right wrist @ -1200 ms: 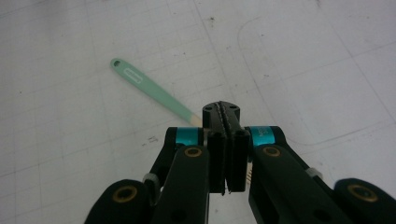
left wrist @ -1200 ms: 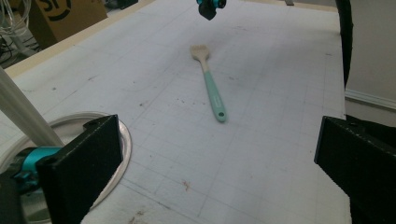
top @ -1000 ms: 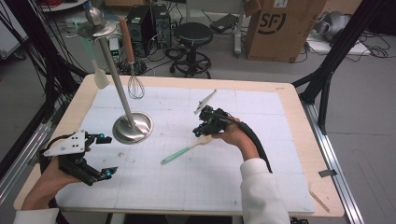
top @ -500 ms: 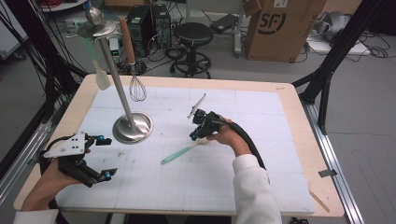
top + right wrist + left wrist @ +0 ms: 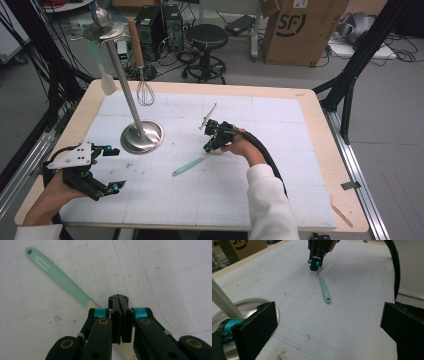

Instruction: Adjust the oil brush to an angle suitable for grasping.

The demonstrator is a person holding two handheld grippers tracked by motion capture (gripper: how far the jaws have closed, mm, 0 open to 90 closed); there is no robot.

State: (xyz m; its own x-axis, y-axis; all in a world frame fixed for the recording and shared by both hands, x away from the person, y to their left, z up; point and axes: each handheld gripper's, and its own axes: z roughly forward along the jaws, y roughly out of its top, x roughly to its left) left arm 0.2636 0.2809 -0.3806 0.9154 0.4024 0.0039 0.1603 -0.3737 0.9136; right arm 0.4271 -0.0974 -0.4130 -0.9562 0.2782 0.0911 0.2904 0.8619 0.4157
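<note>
On the white mat (image 5: 280, 150), the clenched right tool (image 5: 121, 305) hides the green spatula (image 5: 57, 277)'s cream head.

The right gripper (image 5: 121, 303), fingers pressed together, sits over the cream end of a green-handled spatula (image 5: 57, 278).

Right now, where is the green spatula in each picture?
High view: the green spatula lies mid-table, left of the right gripper.
Left gripper view: upper middle, below that gripper.
Right gripper view: upper left, its pale head under the shut jaws.
Shared landmark: the white grid mat.
</note>
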